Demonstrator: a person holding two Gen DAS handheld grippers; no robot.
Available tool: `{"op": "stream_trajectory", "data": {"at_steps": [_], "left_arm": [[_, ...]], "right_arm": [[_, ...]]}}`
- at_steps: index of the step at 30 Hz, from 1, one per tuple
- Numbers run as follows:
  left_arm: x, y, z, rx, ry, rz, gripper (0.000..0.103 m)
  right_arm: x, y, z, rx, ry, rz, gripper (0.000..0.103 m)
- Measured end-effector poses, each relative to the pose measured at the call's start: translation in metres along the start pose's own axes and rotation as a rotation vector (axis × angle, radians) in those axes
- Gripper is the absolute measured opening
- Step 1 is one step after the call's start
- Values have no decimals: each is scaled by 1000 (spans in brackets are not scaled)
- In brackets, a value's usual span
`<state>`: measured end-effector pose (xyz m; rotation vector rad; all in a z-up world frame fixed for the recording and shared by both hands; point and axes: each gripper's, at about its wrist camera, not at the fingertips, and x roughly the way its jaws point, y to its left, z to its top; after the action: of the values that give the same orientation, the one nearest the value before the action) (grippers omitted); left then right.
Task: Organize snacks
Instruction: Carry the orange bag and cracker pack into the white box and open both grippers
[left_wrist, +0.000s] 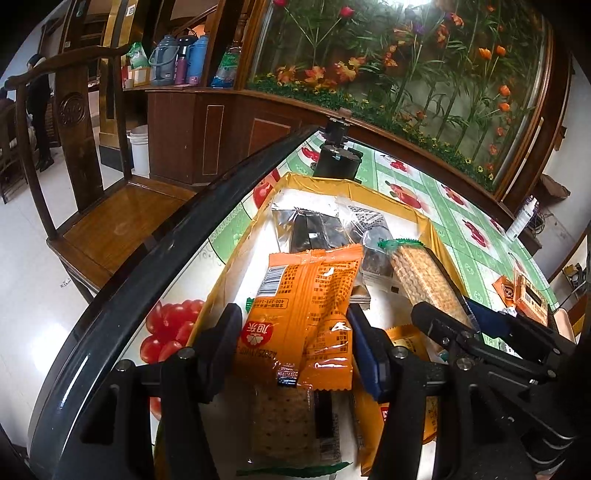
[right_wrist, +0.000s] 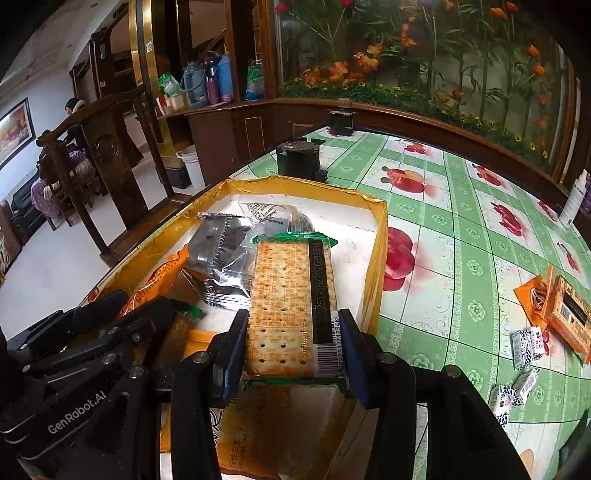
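Note:
A shallow box with yellow taped walls (left_wrist: 388, 201) (right_wrist: 380, 236) lies on the table and holds several snack packets. My left gripper (left_wrist: 291, 332) is shut on an orange snack packet (left_wrist: 306, 302) and holds it over the box. My right gripper (right_wrist: 293, 332) is shut on a clear cracker packet with green ends (right_wrist: 291, 291), also over the box, and shows at the right of the left wrist view (left_wrist: 461, 332). Silver and dark packets (right_wrist: 225, 254) (left_wrist: 310, 229) lie in the box's far part. More cracker packets (left_wrist: 284, 424) lie under the grippers.
An orange packet and a cracker box (right_wrist: 565, 314) and small white patterned packets (right_wrist: 524, 347) lie on the green fruit-print tablecloth (right_wrist: 461, 229) to the right. A black cylinder (right_wrist: 295, 158) stands behind the box. The table's dark rim (left_wrist: 155, 258) and a wooden chair (left_wrist: 110, 221) are left.

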<state>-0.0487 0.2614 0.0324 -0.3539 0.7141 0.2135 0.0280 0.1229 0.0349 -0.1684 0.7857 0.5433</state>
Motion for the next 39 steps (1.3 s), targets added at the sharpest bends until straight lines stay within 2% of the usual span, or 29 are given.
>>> {"op": "stream_trajectory", "data": {"at_steps": [24,30,39], "left_arm": [[-7,4,1,-13,-30,-22,60],[-15,4,1,-11,-77,-17,73],[-25,4,0,-16,-133,-46,80]], "right_arm": [[-3,2,-1,-6,-12,14,51],[-7,-5,1,29,-16,53,52],[-15,-7,2,31,-53,56,56]]}}
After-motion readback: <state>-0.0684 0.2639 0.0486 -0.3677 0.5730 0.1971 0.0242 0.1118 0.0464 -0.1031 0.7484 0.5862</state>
